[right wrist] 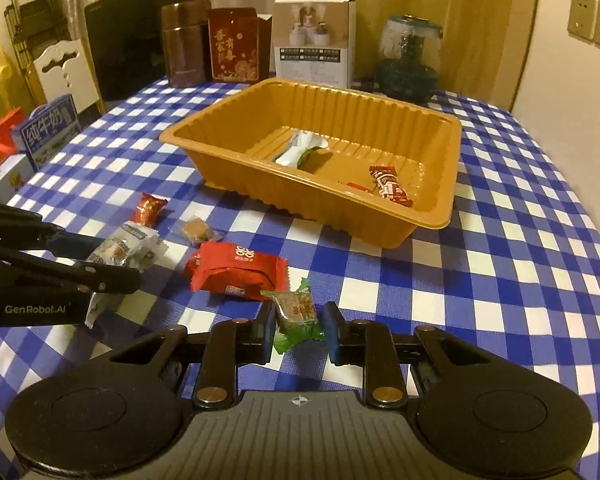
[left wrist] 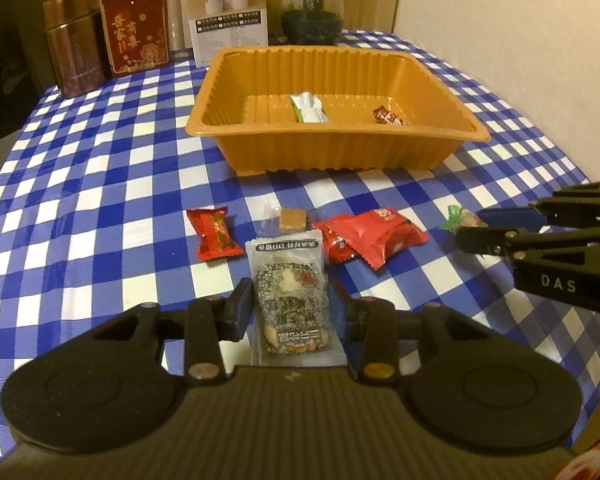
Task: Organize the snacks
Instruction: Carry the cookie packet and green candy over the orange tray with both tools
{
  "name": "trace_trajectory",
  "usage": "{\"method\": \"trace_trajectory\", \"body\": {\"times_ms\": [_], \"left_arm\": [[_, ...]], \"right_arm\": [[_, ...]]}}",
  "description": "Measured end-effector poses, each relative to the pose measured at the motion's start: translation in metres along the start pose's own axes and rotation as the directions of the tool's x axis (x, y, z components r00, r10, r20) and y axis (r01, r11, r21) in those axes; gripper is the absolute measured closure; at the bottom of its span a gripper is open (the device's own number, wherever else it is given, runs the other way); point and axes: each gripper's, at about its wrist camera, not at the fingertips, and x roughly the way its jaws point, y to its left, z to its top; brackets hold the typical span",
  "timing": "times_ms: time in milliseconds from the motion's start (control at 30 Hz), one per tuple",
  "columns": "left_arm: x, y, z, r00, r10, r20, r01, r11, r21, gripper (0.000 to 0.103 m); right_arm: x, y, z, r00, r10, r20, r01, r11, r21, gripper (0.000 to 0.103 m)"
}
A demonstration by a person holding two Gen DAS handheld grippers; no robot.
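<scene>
Snacks on blue-and-white checked tablecloth (left wrist: 100,184). Left gripper (left wrist: 290,312) clamps a clear-wrapped speckled nut bar (left wrist: 290,300); right gripper (right wrist: 300,330) clamps a green-wrapped brown square sweet (right wrist: 296,312). Beyond lies the ribbed orange plastic tray (right wrist: 236,152), holding a white-and-green packet (right wrist: 296,152) and a dark red candy (right wrist: 390,186).

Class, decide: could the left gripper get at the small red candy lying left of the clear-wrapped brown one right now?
Probably not yet: the left gripper is shut on the nut bar packet. Otherwise the red candy lies uncovered.
</scene>
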Motion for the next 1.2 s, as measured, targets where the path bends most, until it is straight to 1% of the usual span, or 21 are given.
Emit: {"method": "trace_trajectory", "body": {"times_ms": [233, 700, 967, 1200], "left_arm": [[-0.014, -0.003, 0.006, 0.999, -0.011, 0.050, 0.010, 1.000, 0.006, 0.067], [-0.023, -0.009, 0.026, 0.994, -0.027, 0.105, 0.026, 1.000, 0.010, 0.067], [-0.025, -0.011, 0.036, 0.991, -0.033, 0.126, 0.033, 0.999, 0.007, 0.067], [-0.025, -0.014, 0.048, 0.988, -0.040, 0.149, 0.038, 0.999, 0.013, 0.067]], "right_arm": [[-0.011, 0.000, 0.003, 0.999, -0.005, 0.034, 0.004, 0.999, 0.034, 0.077], [-0.024, -0.004, 0.011, 0.996, -0.009, 0.091, 0.002, 0.997, 0.080, 0.077], [-0.033, -0.010, 0.017, 0.991, -0.005, 0.135, -0.011, 0.993, 0.118, 0.077], [-0.043, -0.014, 0.025, 0.980, -0.025, 0.196, -0.003, 0.990, 0.140, 0.077]]}}
